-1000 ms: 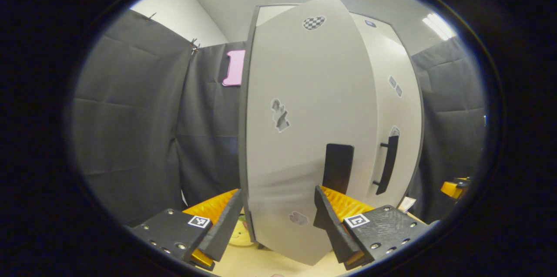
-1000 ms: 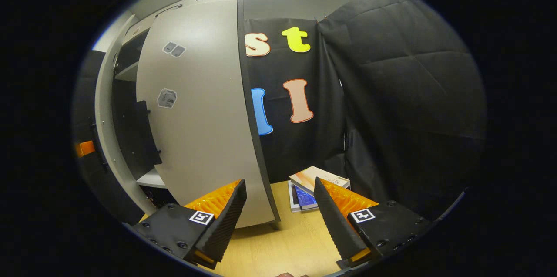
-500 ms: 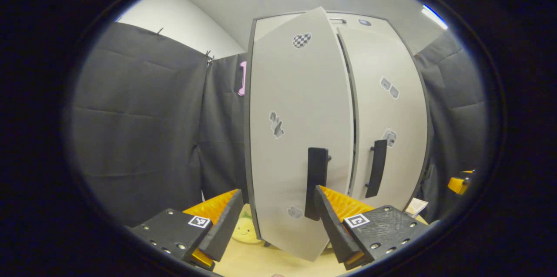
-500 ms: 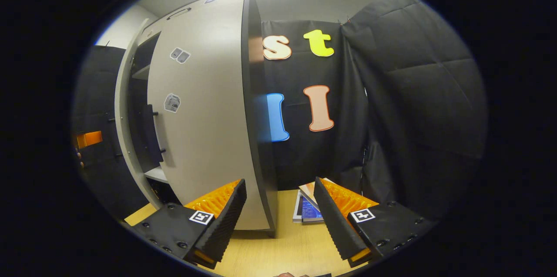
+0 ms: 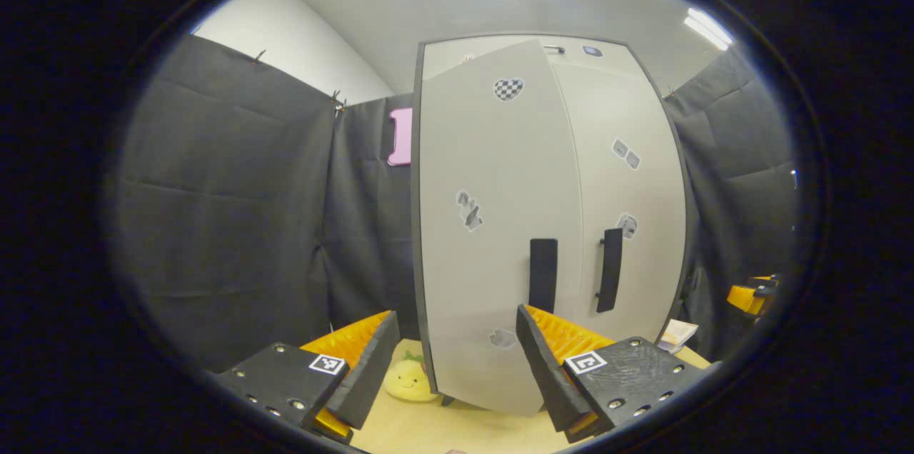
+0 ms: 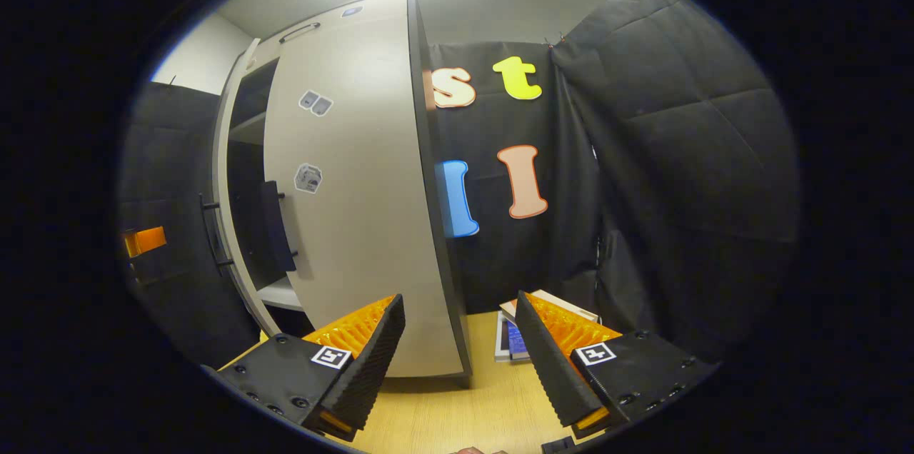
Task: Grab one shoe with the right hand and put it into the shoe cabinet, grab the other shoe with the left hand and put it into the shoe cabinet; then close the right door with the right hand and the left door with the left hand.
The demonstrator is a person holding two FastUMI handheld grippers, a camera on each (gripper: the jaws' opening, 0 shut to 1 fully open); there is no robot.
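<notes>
The shoe cabinet [image 5: 500, 54] stands straight ahead in the left gripper view. Its left door [image 5: 493, 225] is slightly ajar, the top corner standing off the frame. The right door [image 5: 628, 190] lies flush. Two dark handles [image 5: 543, 275] [image 5: 609, 279] hang side by side. My left gripper [image 5: 457, 313] is open and holds nothing, a short way in front of the left door. In the right gripper view the right door [image 6: 357, 211] is seen at an angle, with a dark gap and a shelf [image 6: 278, 293] to its left. My right gripper [image 6: 459, 297] is open and holds nothing.
A yellow plush toy [image 5: 407, 379] lies on the wooden floor by the cabinet's left foot. A stack of books [image 6: 528, 322] sits to the right of the cabinet. An orange part of the right gripper [image 5: 750, 293] shows at the far right. Black cloth walls close in both sides.
The left door has swung from well open to nearly shut. My left gripper has drawn back from it. The right gripper has shifted only slightly.
</notes>
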